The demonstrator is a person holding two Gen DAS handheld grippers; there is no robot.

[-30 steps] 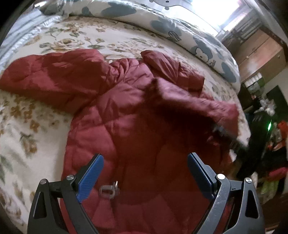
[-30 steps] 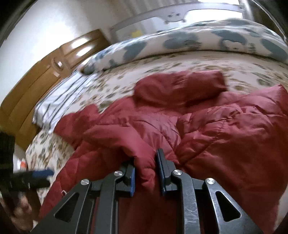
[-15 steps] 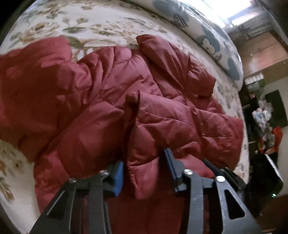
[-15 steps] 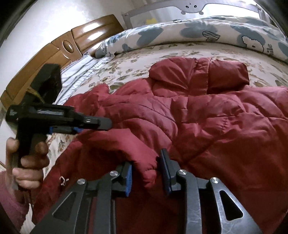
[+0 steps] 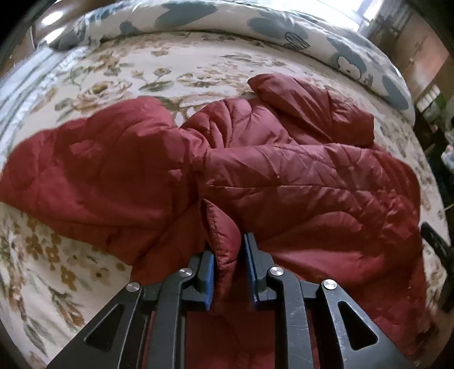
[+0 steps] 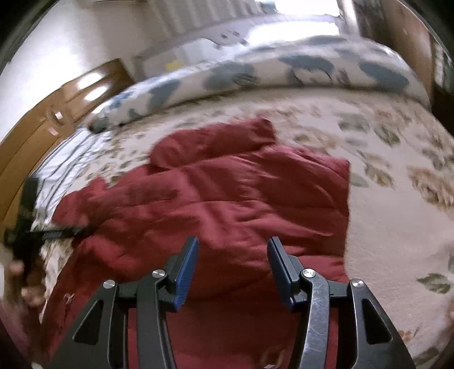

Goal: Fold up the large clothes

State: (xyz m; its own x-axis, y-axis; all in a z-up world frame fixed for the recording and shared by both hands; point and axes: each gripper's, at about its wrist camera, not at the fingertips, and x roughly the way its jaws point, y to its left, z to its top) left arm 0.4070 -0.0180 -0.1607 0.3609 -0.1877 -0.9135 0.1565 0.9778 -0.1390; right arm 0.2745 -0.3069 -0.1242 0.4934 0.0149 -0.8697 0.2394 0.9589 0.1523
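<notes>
A dark red quilted jacket [image 5: 283, 176] lies spread on the bed, its sleeve stretched out to the left and one panel folded over the middle. My left gripper [image 5: 227, 249] has its jaws closing, and its blue pads pinch a raised fold of the jacket's edge. In the right wrist view the jacket [image 6: 227, 198] is blurred. There my right gripper [image 6: 233, 244] hovers over it with jaws opening and nothing between them. At that view's left edge a hand [image 6: 25, 272] holds the left gripper [image 6: 51, 232].
The bed has a flowered sheet [image 5: 176, 73]. A rolled blue-and-white duvet [image 5: 255, 20] lies along its far side. A striped pillow [image 6: 65, 159] and a wooden headboard [image 6: 37, 133] are at the left, and wooden cupboards [image 5: 420, 51] stand past the bed on the right.
My left gripper came down onto the jacket and closed from wide open onto a fold. My right gripper let go of the fold it held, opened and swung away across the jacket.
</notes>
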